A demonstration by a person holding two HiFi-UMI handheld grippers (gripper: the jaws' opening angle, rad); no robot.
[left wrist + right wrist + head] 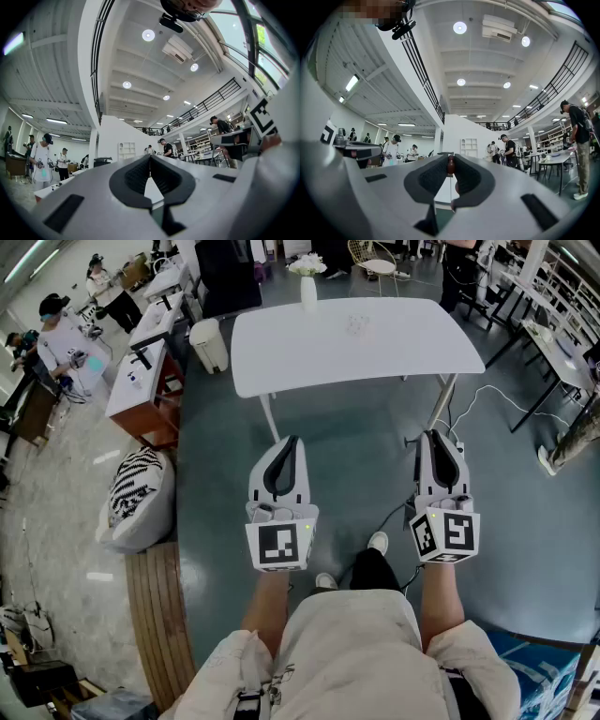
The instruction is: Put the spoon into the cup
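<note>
Right gripper view: right tool [450, 159] clamped on brown spoon [450, 166]; left tool [150, 157] pressed together.

left gripper [292, 441]: matt plastic | table [356, 343]: smooth | floor [525, 521]: slight sheen | bench [159, 615]: wood

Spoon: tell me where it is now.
The spoon is pinched at the tips of the right gripper, centre of the right gripper view; in the head view that gripper is held short of the white table.

Tiny item [356, 325] on table [281, 343] unidentifiable, brown bit [450, 165] between right tongs [450, 159] unclear
</note>
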